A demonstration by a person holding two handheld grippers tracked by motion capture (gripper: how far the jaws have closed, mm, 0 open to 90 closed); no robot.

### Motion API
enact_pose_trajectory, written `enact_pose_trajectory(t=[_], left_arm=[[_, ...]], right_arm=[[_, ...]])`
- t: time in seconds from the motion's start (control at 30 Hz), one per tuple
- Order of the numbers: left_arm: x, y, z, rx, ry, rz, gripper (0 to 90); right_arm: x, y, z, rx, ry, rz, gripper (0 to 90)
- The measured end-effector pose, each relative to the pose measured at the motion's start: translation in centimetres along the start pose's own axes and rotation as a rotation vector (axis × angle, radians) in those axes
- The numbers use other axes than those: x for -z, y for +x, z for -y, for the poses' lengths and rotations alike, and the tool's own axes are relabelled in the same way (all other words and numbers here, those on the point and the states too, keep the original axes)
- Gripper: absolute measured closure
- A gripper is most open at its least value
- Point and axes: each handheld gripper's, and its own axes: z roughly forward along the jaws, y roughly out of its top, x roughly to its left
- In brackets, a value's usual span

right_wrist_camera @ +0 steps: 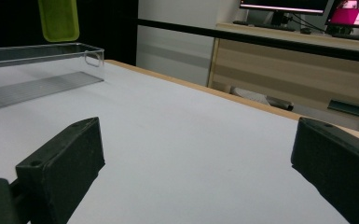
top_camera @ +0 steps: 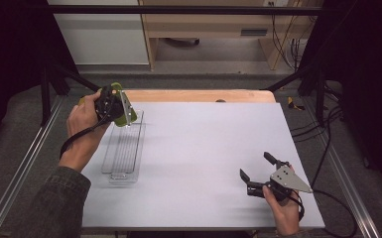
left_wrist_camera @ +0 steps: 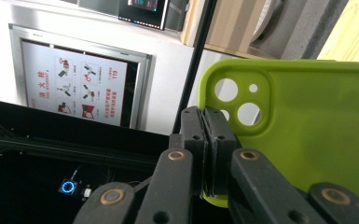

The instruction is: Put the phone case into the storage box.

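A lime-green phone case (left_wrist_camera: pixel 307 130) hangs in my left gripper (left_wrist_camera: pixel 206 144), whose jaws are shut on its edge near the camera cut-outs. In the high view the left gripper (top_camera: pixel 121 115) holds the green case (top_camera: pixel 129 117) just above the far end of a long clear plastic tray (top_camera: pixel 124 148) at the table's left. The right gripper view has the case (right_wrist_camera: pixel 58 19) above that tray (right_wrist_camera: pixel 37 63). My right gripper (top_camera: pixel 258 166) rests low at the near right of the table, open, with nothing between its jaws (right_wrist_camera: pixel 193 172).
A pale grey mat (top_camera: pixel 203 158) covers the table, with a wooden edge (top_camera: pixel 198 95) at the back. Black frame bars and cables run along both sides. A cabinet and a wall poster stand beyond the table.
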Motion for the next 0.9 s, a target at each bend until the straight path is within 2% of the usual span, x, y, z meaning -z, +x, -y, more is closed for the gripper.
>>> enact_pose_trajectory(t=[0.23, 0.3, 0.43, 0.57, 0.77, 0.87, 0.9], left_arm=[[-0.3, -0.6, 0.1, -0.026, -0.002, -0.027, 87.9], [-0.3, -0.8, 0.1, -0.021, -0.010, -0.032, 87.9], [-0.4, -1.3, -0.1, -0.046, -0.016, -0.027, 87.9], [-0.5, -1.4, -0.2, -0.036, -0.013, -0.020, 87.9], [-0.7, -2.0, -0.4, -0.061, -0.008, -0.020, 87.9], [-0.9, -2.2, -0.5, -0.056, 0.003, -0.018, 87.9], [-1.0, -2.3, -0.5, -0.053, -0.008, -0.021, 87.9]], right_arm=[[0.0, 0.0, 0.1, 0.003, 0.004, 0.000, 2.5], [-0.1, 0.0, 0.1, 0.002, 0.007, 0.000, 2.5], [-0.1, 0.1, 0.1, 0.004, 0.004, -0.002, 2.6], [0.0, 0.0, 0.1, 0.005, 0.004, 0.003, 2.5], [0.0, 0.0, 0.1, 0.006, -0.001, 0.001, 2.6], [0.0, -0.1, 0.1, 0.007, 0.001, 0.000, 2.6], [0.0, 0.0, 0.1, 0.007, 0.002, 0.000, 2.6]])
